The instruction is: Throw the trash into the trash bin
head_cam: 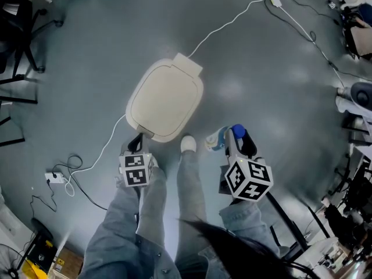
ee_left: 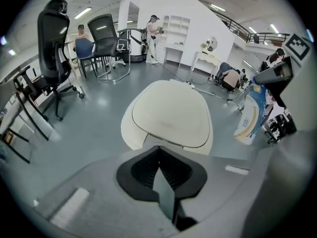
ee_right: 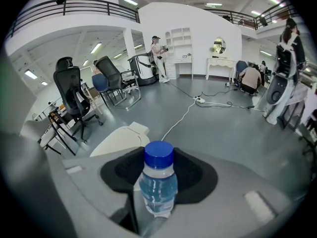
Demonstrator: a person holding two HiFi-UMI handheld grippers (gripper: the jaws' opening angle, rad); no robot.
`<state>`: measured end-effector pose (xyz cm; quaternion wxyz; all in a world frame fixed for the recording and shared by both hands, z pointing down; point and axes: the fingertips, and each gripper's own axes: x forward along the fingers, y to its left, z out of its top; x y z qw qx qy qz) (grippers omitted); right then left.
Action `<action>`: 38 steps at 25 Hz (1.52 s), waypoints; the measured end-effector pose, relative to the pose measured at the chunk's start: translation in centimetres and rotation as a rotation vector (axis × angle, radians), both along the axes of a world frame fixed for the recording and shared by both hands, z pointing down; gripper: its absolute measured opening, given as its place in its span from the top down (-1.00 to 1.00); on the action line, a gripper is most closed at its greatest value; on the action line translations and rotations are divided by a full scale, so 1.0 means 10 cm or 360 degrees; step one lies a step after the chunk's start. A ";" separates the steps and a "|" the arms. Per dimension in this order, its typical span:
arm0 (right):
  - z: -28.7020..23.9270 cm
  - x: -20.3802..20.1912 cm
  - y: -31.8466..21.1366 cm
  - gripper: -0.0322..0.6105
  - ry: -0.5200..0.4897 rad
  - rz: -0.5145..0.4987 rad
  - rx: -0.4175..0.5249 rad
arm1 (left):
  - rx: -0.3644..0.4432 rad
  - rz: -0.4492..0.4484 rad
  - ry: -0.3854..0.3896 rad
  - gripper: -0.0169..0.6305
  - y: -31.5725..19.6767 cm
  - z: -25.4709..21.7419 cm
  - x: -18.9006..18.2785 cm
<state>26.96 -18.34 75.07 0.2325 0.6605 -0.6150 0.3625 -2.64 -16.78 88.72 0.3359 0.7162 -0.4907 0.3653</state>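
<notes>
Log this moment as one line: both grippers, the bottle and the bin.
left gripper: shut, empty | right gripper: shut on bottle | trash bin: lid closed | bottle: outside trash bin

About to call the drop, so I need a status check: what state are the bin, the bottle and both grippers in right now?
Trash bin: lid down, closed.
Bottle: blue cap on, held off the floor.
Left gripper: jaws together, nothing between them, at the bin's near edge.
Right gripper: closed on the bottle, to the side of the bin.
</notes>
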 end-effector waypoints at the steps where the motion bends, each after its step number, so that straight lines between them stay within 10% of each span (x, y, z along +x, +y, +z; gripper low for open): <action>1: 0.01 0.00 0.00 0.33 -0.0001 0.0002 -0.0003 | -0.0001 -0.0008 0.0004 0.92 0.00 0.01 0.00; 26: -0.02 -0.04 -0.03 0.33 0.0000 0.0014 0.0007 | 0.0014 0.0012 0.0116 0.92 -0.03 -0.06 -0.01; 38: -0.47 -0.29 -0.01 0.33 -0.0013 -0.0012 0.0053 | 0.0218 -0.0038 0.0204 0.92 -0.36 -1.01 -0.09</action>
